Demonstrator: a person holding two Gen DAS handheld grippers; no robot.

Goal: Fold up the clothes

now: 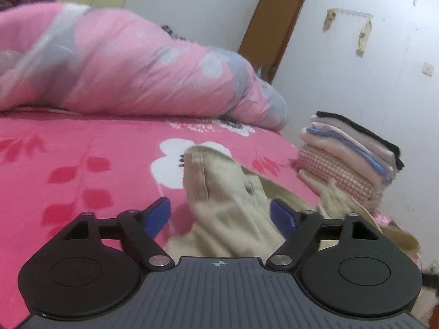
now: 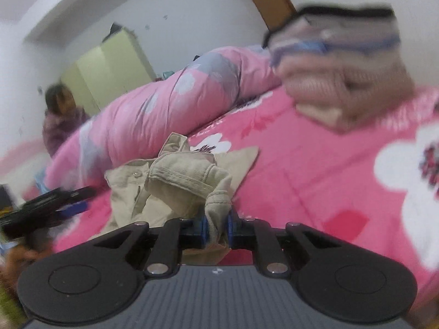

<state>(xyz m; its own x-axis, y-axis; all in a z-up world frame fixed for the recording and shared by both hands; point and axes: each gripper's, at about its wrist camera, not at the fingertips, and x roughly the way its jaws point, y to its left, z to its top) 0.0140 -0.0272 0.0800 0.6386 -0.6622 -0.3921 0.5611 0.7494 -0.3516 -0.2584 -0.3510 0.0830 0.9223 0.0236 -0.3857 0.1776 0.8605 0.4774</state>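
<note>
Right gripper point(image 2: 216, 229) clamps a bunched corner of the crumpled beige cotton garment point(image 2: 178, 181) mid-frame on the pink floral bed point(image 2: 315, 178), left gripper point(image 1: 219, 213) gaping empty over it, so the thick wad could slip free.

L tool point(image 1: 221, 216) jaws apart, R tool point(image 2: 216, 229) clamped

Beige garment point(image 2: 175, 175); pink bedsheet point(image 1: 82, 159) with white flowers; pink-grey quilt point(image 1: 131, 65); stack point(image 1: 354, 159) apparently pastel, black-topped.
</note>
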